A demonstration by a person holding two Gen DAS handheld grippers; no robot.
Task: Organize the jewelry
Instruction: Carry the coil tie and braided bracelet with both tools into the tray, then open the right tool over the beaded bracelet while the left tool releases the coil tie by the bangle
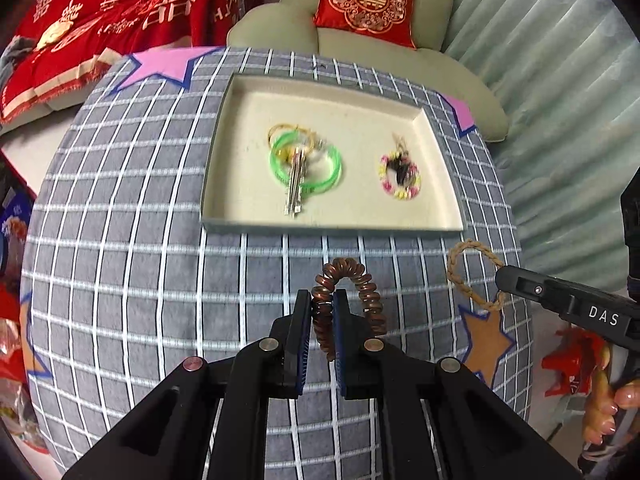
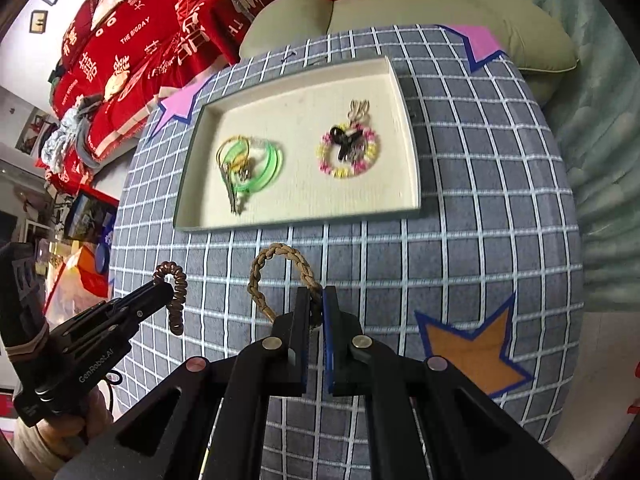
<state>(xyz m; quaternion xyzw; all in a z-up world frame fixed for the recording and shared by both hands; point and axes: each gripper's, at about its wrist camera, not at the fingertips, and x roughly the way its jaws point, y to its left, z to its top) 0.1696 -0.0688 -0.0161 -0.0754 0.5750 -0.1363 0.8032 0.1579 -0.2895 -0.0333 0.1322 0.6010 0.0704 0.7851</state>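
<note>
My left gripper [image 1: 322, 300] is shut on a brown spiral hair tie [image 1: 352, 276] and holds it above the checked cloth, in front of the tray; it shows from the side in the right wrist view [image 2: 164, 284]. My right gripper [image 2: 319, 296] is shut on a tan braided bracelet [image 2: 276, 264], also in front of the tray; in the left wrist view it [image 1: 500, 280] pinches the bracelet [image 1: 464, 264]. The cream tray [image 1: 256, 92] holds green bangles with keys [image 1: 304, 164] on the left and a pink-yellow beaded ring with dark clips [image 1: 400, 176] on the right.
The table wears a grey checked cloth [image 1: 140, 240] with pink [image 1: 164, 64] and orange [image 2: 476, 348] star patches. A pale green sofa with a red cushion [image 1: 366, 0] stands behind the table. Red bedding [image 2: 132, 48] lies at the back left.
</note>
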